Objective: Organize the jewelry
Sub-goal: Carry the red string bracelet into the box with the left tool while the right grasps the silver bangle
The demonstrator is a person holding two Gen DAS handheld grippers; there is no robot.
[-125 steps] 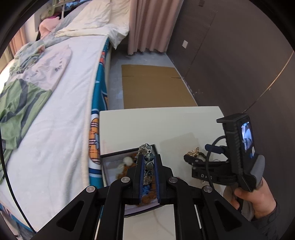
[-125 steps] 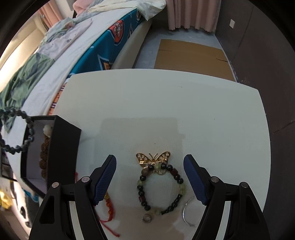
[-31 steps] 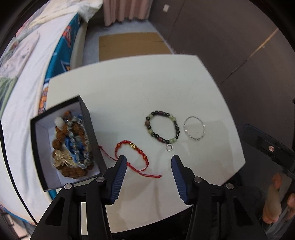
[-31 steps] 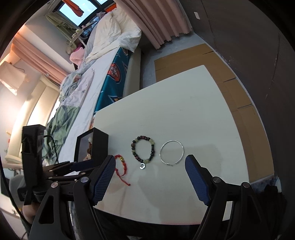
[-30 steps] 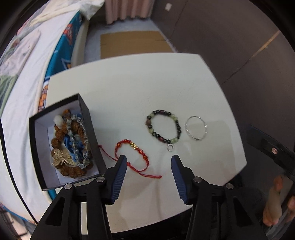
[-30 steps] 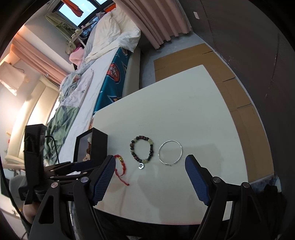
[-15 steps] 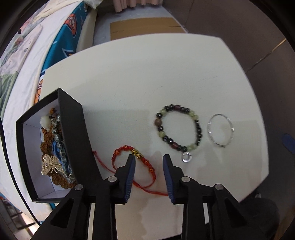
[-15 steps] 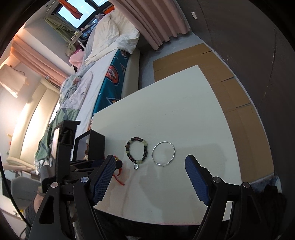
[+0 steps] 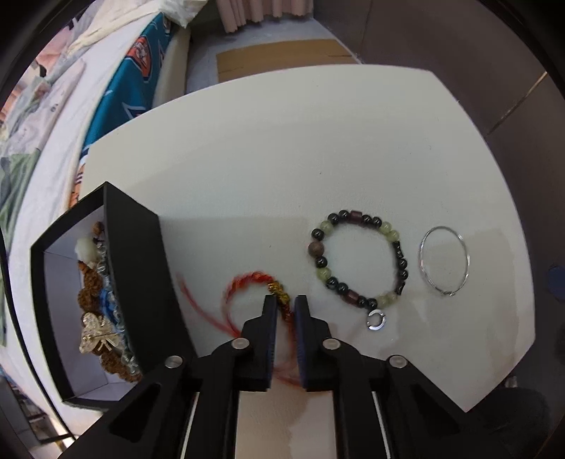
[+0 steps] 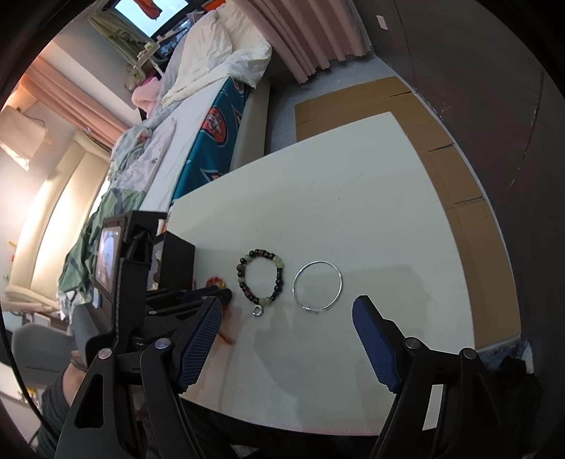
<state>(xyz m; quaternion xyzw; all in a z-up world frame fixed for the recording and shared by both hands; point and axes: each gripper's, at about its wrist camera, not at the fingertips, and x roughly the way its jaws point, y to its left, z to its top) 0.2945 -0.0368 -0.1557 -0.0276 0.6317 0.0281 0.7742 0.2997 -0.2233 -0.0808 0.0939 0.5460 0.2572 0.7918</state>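
My left gripper [image 9: 285,306] is shut on the red cord bracelet [image 9: 247,282] with gold beads, which is blurred on the white table [image 9: 282,159]. The left gripper also shows in the right wrist view [image 10: 226,294]. A black jewelry box [image 9: 137,268] to its left holds brown beads, a blue bracelet and a gold butterfly brooch [image 9: 97,337]. A dark and green bead bracelet [image 9: 360,261] with a small silver ring [image 9: 376,320] lies to the right. A thin silver bangle [image 9: 444,260] lies further right. My right gripper [image 10: 289,339] is open and empty above the table's near edge.
A bed with white, teal and green bedding [image 10: 197,116] runs along the table's left side. Flat cardboard [image 10: 370,95] lies on the floor beyond the table. A dark wall [image 9: 459,42] stands to the right. Pink curtains [image 10: 317,31] hang at the back.
My left gripper has come down to the table and shut on the red cord bracelet, which now shifts. My right gripper has stayed open and drawn slightly back.
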